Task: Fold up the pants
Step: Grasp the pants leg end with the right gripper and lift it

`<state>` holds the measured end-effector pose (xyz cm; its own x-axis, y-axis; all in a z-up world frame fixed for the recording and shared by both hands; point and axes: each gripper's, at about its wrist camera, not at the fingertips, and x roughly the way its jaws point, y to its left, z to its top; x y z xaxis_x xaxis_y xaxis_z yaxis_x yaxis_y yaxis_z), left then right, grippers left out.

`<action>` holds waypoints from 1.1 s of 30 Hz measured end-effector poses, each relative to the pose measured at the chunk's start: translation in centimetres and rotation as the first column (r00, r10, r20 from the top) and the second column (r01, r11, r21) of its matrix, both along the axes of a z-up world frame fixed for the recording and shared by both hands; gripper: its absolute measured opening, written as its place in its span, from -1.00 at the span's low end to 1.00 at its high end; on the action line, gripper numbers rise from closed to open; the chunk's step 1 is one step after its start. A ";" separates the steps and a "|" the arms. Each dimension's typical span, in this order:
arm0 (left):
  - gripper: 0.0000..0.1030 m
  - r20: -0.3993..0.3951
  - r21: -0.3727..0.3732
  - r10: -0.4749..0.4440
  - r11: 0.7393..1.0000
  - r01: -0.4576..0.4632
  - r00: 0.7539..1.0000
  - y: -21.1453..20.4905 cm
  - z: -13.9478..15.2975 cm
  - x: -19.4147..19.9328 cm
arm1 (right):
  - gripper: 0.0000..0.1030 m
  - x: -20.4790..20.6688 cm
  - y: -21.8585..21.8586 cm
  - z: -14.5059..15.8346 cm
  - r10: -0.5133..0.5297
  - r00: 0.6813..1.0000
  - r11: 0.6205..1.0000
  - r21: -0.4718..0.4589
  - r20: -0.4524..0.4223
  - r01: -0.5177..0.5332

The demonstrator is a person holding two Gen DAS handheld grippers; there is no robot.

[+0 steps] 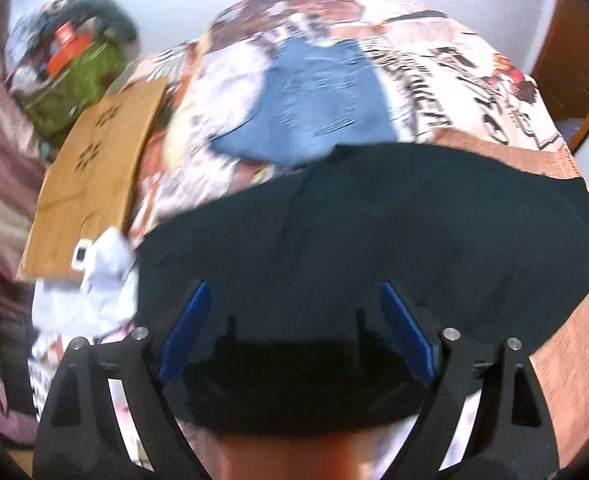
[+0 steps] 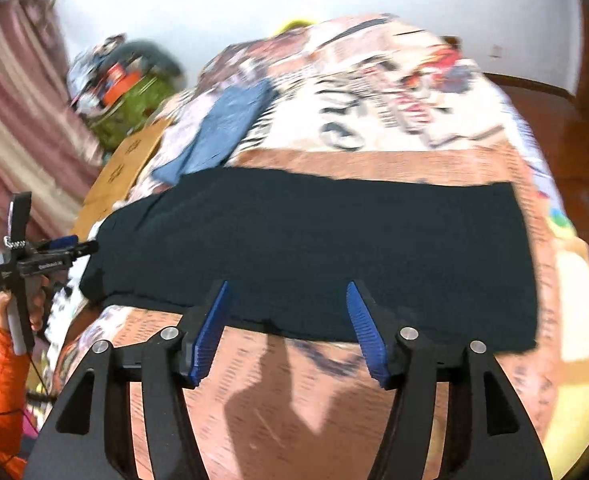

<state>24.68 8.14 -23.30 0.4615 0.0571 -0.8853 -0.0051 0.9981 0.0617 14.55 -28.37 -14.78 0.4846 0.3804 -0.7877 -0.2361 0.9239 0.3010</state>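
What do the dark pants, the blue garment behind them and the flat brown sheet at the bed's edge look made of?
Dark navy pants: soft matte woven or knit cloth, no sheen; blur hides the weave. Folded blue garment: apparently denim, faded with pale distressed streaks. Flat brown sheet: likely cardboard, tan, stiff, with punched cut-outs.

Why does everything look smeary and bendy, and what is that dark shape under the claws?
Left wrist view: motion blur smears the blue jeans and cardboard; the fisheye lens bulges the bed. Right wrist view: similar blur; the right gripper casts a dark shadow on the bedspread, near the black pants.
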 end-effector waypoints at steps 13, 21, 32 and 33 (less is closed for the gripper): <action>0.69 -0.085 -0.018 -0.080 0.997 0.079 0.993 -9.5 -3.6 5.0 | 0.11 -2.7 -9.3 -3.6 -0.264 0.957 0.954 0.112 -0.119 0.278; 0.70 -0.123 -0.092 -0.159 0.985 0.148 0.980 -13.4 -3.8 6.5 | 0.11 -2.7 -12.5 -6.0 -0.364 0.905 0.888 0.211 -0.219 0.408; 1.00 -0.114 -0.109 -0.219 0.972 0.207 0.969 -17.5 -4.8 7.0 | 0.11 -0.9 -14.3 -8.2 -0.397 0.884 0.849 0.267 -0.245 0.455; 1.00 -0.111 -0.109 -0.221 0.972 0.209 0.969 -17.6 -4.9 7.0 | 0.11 -0.6 -14.2 -8.2 -0.399 0.884 0.850 0.265 -0.242 0.456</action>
